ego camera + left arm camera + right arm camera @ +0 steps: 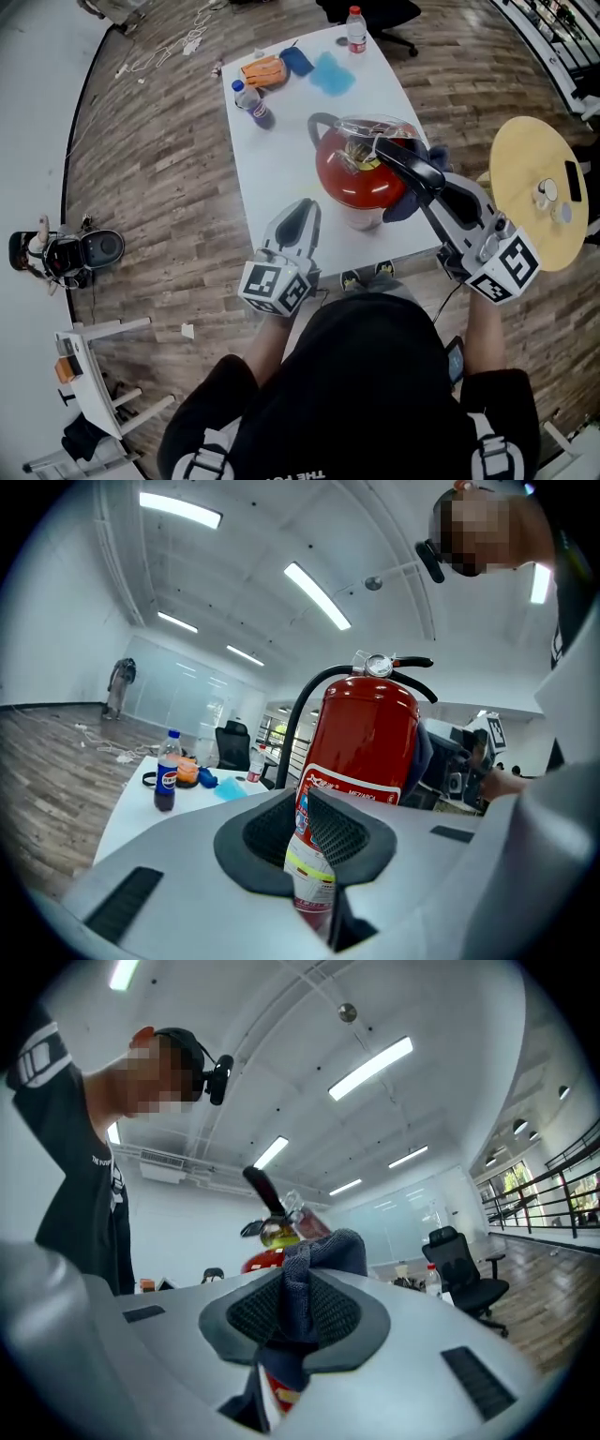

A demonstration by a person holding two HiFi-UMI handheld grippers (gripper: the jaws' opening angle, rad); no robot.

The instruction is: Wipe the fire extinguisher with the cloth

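— Wooden floor all round, one white table [272, 169]. Starting from the left, what have we got?

— A cola bottle [254, 104] far up the table, well apart from the work. Then the left gripper [302, 217] at the table's near edge, just short of the fire extinguisher [356, 178], its jaws drawn almost together with nothing between them.

— And the extinguisher itself?

— It stands upright near the same near edge, red, with a black hose [302, 712] arching off its head. I'd judge it heavy and rigid, with a smooth, glossy shell that could slip against hard pads. The neck under the lever looks the safest place to steady it, not the hose or the gauge.

— The cloth?

— The dark blue cloth [405, 202] is soft and limp. The right gripper [424, 192] is clamped on a fold of it, at the extinguisher's upper right side; a bunch sticks up past the pads.

— Risk?

— Probably the cloth dragging loose, or a hard sideways push rocking the cylinder near the edge.
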